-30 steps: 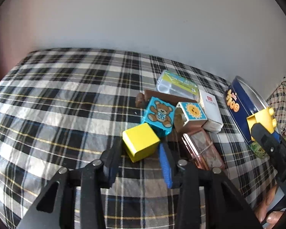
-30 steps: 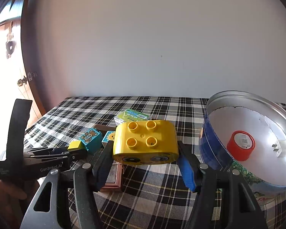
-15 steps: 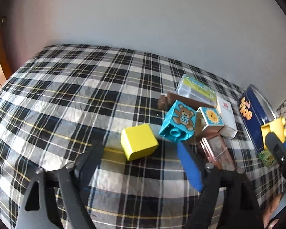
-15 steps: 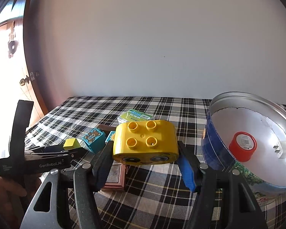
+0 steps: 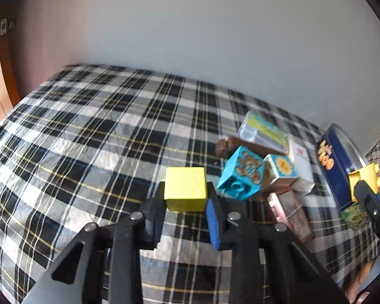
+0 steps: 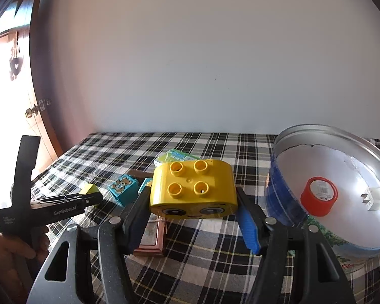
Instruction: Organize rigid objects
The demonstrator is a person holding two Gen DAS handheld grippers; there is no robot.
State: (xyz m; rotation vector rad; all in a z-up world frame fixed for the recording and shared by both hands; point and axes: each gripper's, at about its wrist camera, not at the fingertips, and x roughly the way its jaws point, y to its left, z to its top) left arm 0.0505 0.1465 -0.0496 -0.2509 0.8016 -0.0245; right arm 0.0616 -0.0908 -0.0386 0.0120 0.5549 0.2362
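Nearest blue tin (image 6: 286, 190), right gripper (image 6: 192, 197) clamped on yellow face brick (image 6: 193, 186), not yet inside. Left of tin, left gripper (image 5: 185, 200) closing on yellow cube (image 5: 185, 188), cube between pads. Behind cube: teddy block (image 5: 243, 172), sun block (image 5: 281, 169), other boxes left unsorted.

Right wrist view alone shows tin interior: red roll (image 6: 319, 195), clear cube (image 6: 375, 197) already in. Left wrist view alone shows pad contact on yellow cube.

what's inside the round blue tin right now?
Inside the blue tin, the right wrist view shows a red tape roll and a small white plug-like block on its pale liner. The near wall hides the front part of its floor.
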